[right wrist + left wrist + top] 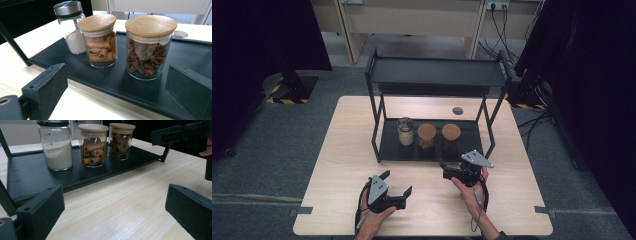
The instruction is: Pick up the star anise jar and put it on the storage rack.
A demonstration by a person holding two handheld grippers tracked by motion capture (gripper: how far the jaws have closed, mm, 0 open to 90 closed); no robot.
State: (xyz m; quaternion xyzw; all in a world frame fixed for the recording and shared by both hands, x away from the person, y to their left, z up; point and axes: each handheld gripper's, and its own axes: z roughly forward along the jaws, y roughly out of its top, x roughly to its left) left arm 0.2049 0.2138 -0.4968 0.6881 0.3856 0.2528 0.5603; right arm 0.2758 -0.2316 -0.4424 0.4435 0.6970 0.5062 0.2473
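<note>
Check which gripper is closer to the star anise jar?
Right. The right gripper sits just in front of the star anise jar at the shelf edge, jaws open toward it. The left gripper is farther back and off to the jar's left, over the table.

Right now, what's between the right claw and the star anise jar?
Nothing stands between the right claw and the star anise jar: just the bare front strip of the black shelf, seen in the right gripper view.

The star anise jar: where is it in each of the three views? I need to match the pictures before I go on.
High view: star anise jar, rightmost of three on the rack's lower shelf.
Left gripper view: upper middle, rightmost jar.
Right gripper view: right of centre, nearest jar.
Shared landmark: the cinnamon jar just to its left.
</note>
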